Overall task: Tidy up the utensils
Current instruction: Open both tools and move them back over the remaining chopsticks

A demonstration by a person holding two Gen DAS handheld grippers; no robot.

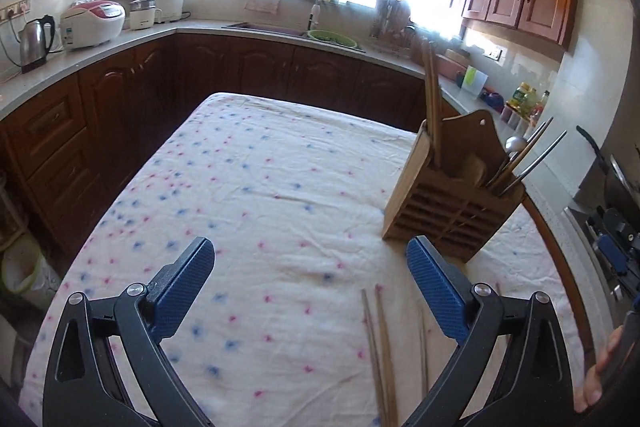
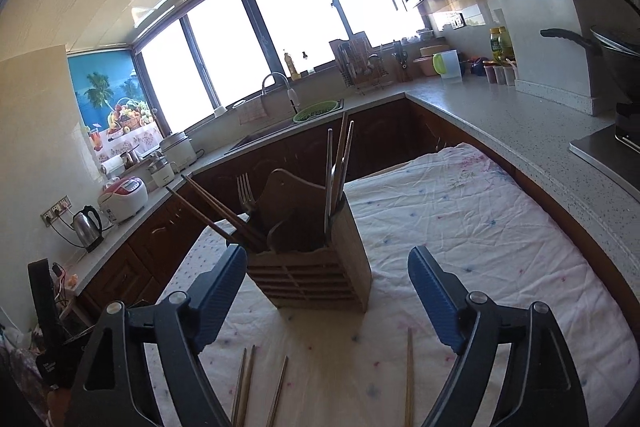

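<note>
I am standing between two picks. My left gripper is hanging wide open over the flowered tabletop, with nothing between its fingers. My right gripper is also spread wide and is holding nothing.

The wooden utensil holder is standing upright on the tabletop just in front of my right gripper. It is already carrying chopsticks, a fork and some metal pieces.

Several loose chopsticks are lying flat on the cloth, near my fingers and on the near side of the holder. In the left view I am seeing them just beside my right-hand finger.

I am judging that the job is partly done. The next move is asking me to lower one gripper, line its fingers across a thin stick, and close gently, because such a stick may roll or slip on the wrinkled cloth. Then it must go tip-down into a compartment of the holder.
</note>
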